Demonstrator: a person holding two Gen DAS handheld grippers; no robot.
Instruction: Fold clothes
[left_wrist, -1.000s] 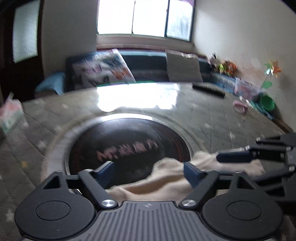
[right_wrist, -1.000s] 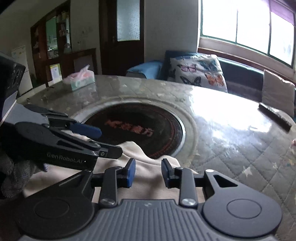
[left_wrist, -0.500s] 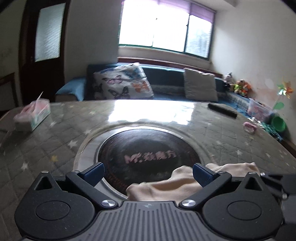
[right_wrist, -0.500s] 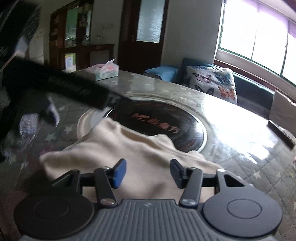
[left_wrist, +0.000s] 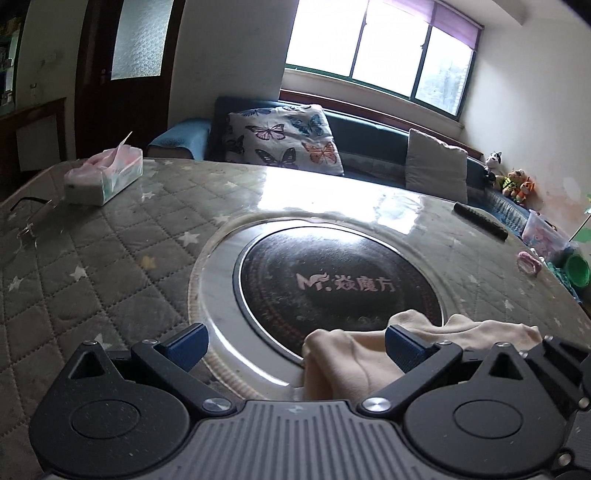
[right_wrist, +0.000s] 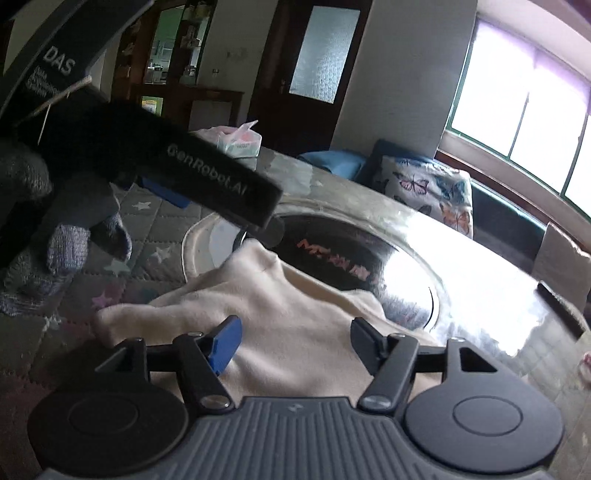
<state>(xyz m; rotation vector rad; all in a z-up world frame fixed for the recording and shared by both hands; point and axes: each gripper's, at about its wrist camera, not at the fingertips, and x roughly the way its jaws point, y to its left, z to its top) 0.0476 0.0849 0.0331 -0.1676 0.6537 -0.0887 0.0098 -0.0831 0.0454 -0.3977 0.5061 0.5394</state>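
— Quilted table cover (left_wrist: 110, 266) with stars runs ahead of both tools, round the dark cooktop disc (left_wrist: 340, 280). Why is the left gripper (left_wrist: 295, 345) spread wide?

— My guess: it is free to take a fresh hold. Nothing sits between its pads; the cream garment (left_wrist: 354, 362) lies just ahead and to its right, one corner on the disc.

— And the right gripper (right_wrist: 291, 341)?

— Also wide, hovering above the garment's middle (right_wrist: 295, 317), gripping nothing.

— Anything unclear?

— The garment's near edge is hidden under both bodies, so its kind and fold count cannot be told.
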